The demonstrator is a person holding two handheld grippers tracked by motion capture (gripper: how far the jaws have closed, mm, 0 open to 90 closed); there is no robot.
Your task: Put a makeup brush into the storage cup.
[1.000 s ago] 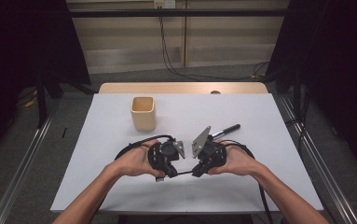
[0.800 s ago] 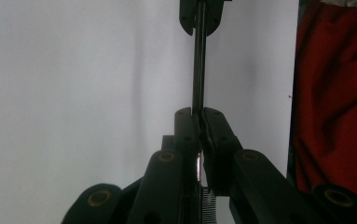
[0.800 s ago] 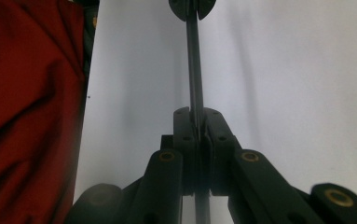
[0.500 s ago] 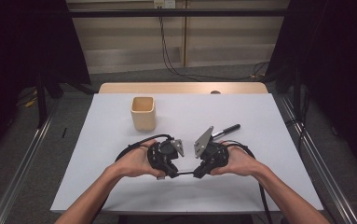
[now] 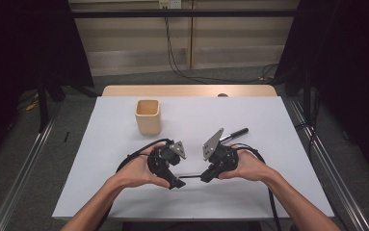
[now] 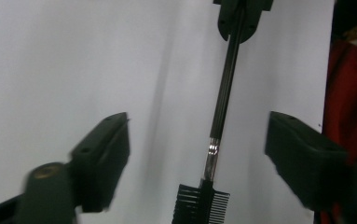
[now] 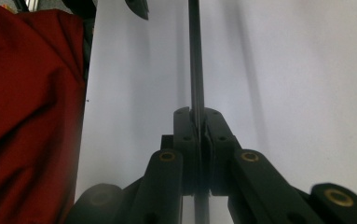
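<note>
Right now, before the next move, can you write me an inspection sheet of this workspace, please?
Surface: white table top, flat; wooden edge at the far side.
Job's things: thin black brush with comb head, held off the table between both grippers.
Clutter: beige cup upright at far left; black marker lying behind the right hand.
Grippers: left gripper open, its jaws have just been opening, brush between them untouched; right gripper shut on the brush handle.
Cables: a black cable loops from the left gripper; another trails from the right.
Surroundings: dark curtains, floor rails, wall cables behind the table.
</note>
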